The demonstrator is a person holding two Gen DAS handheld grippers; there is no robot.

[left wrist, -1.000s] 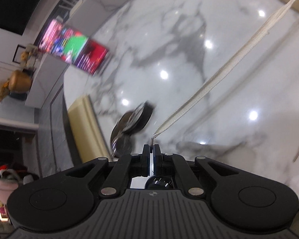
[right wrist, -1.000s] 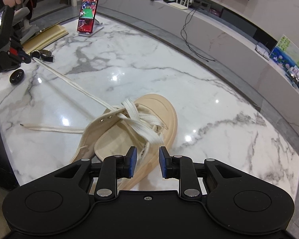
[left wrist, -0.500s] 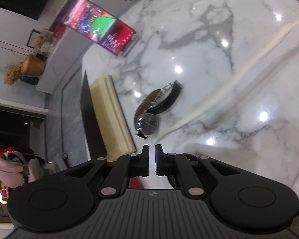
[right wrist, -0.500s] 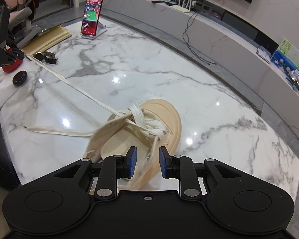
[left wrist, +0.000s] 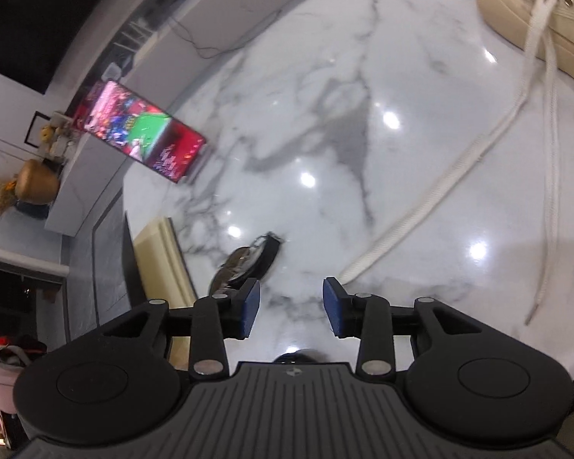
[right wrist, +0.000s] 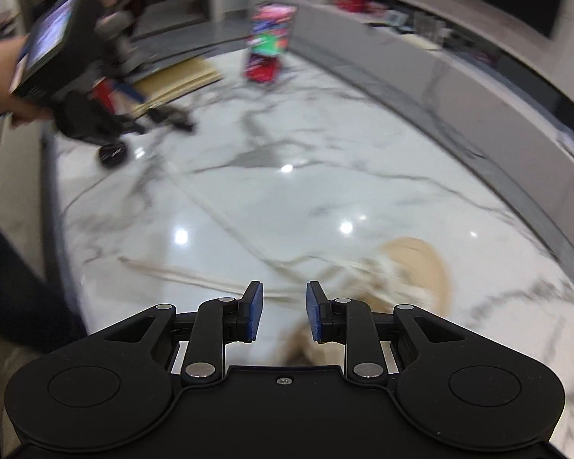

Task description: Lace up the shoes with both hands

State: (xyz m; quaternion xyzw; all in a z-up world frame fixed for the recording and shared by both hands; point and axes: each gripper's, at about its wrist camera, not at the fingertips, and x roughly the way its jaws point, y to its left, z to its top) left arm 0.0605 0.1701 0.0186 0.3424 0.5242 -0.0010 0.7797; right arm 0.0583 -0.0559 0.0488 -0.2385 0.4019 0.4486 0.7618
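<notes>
— Sneaker (left wrist: 547,26) lies on the marble table (left wrist: 325,122), both lace ends slack, the wider lace (left wrist: 421,214) trailing toward the left gripper (left wrist: 291,308). Risk?
— Loose ends may slip back through the eyelets, or snag the wristwatch (left wrist: 245,264).
— Fingers?
— Left gripper's have just been opening, nothing between them now; a second ago they pinched that lace taut. Right gripper (right wrist: 283,315) stands parted and empty, now nearer the thin lace (right wrist: 195,275) than the shoe.
</notes>
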